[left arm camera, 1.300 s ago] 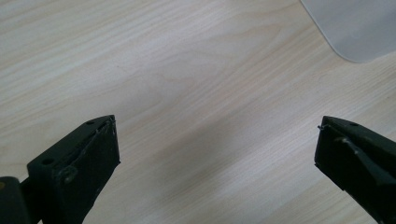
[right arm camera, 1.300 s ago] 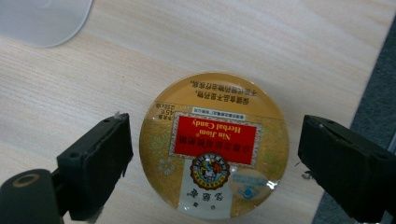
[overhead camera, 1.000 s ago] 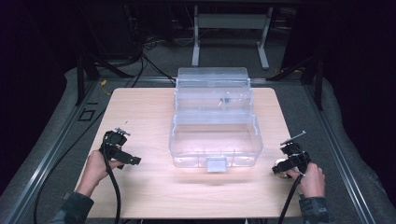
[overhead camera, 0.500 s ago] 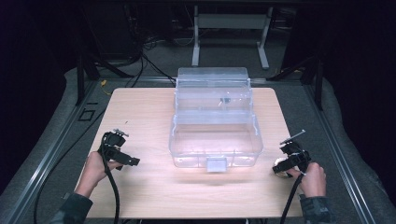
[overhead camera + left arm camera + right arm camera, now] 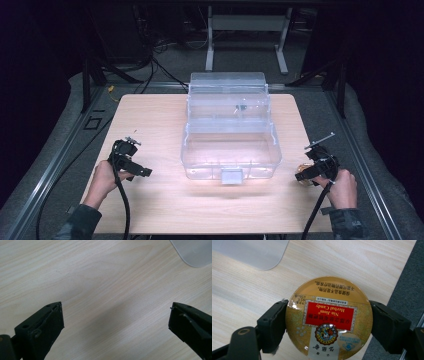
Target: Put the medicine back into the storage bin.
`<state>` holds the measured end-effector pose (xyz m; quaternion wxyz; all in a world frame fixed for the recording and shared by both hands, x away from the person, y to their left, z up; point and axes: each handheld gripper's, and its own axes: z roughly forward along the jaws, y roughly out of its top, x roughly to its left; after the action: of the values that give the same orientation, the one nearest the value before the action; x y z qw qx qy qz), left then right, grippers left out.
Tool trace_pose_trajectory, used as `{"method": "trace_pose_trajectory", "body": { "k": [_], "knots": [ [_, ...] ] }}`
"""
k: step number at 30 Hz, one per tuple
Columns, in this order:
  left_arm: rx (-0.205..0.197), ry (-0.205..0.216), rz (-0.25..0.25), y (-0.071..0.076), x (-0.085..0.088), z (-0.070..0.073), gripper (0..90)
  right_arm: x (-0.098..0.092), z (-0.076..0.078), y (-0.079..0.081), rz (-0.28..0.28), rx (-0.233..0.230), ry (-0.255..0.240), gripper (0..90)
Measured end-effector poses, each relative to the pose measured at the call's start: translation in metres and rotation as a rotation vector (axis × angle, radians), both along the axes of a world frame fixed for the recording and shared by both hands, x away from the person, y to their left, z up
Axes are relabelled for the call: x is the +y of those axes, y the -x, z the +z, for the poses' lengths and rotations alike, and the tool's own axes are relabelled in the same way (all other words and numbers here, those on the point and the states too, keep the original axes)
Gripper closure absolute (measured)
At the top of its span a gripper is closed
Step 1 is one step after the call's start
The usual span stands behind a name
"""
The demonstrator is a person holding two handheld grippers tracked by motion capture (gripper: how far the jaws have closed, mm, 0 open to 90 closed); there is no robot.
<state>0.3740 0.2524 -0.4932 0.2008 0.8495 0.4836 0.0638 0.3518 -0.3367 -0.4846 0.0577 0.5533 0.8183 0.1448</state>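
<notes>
Tin: round, gold, with a red label reading "Nin Jiom Herbal Candy", printed upside down in the right gripper view. It is sitting at the lower centre of that view, between the two black jaws of the right gripper, whose pads are pressing on its left and right edges. In the high view the tin is showing as a small gold spot at the lower right of the frame, just beside the right gripper and near the right edge of the surface.

Left gripper: a hand is holding it at the lower left of the high view, well apart from the tin. In the left gripper view its jaws are standing wide open over bare wood, nothing between them.

Box: clear plastic, lid standing open, occupying the middle of the high view between the two grippers. A rounded corner of it is showing at the upper left of the right gripper view.
</notes>
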Motion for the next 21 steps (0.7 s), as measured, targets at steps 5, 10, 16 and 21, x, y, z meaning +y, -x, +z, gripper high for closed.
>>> {"method": "trace_pose_trajectory", "body": {
  "k": [5,10,16,21],
  "knots": [
    [-0.005,0.002,0.004,-0.001,0.001,0.001,0.2,0.005,0.009,0.0,-0.001,-0.022,0.061,20.2],
    [-0.01,0.007,0.009,-0.003,0.004,0.001,0.2,0.009,0.02,-0.001,0.017,-0.032,0.04,20.2],
    [-0.012,0.007,0.007,-0.002,0.004,0.002,0.2,0.011,0.03,-0.002,0.024,-0.044,0.046,20.2],
    [-0.013,0.006,0.011,-0.002,0.006,0.004,0.2,0.015,0.041,-0.004,0.031,-0.056,0.056,20.2]
  ]
}}
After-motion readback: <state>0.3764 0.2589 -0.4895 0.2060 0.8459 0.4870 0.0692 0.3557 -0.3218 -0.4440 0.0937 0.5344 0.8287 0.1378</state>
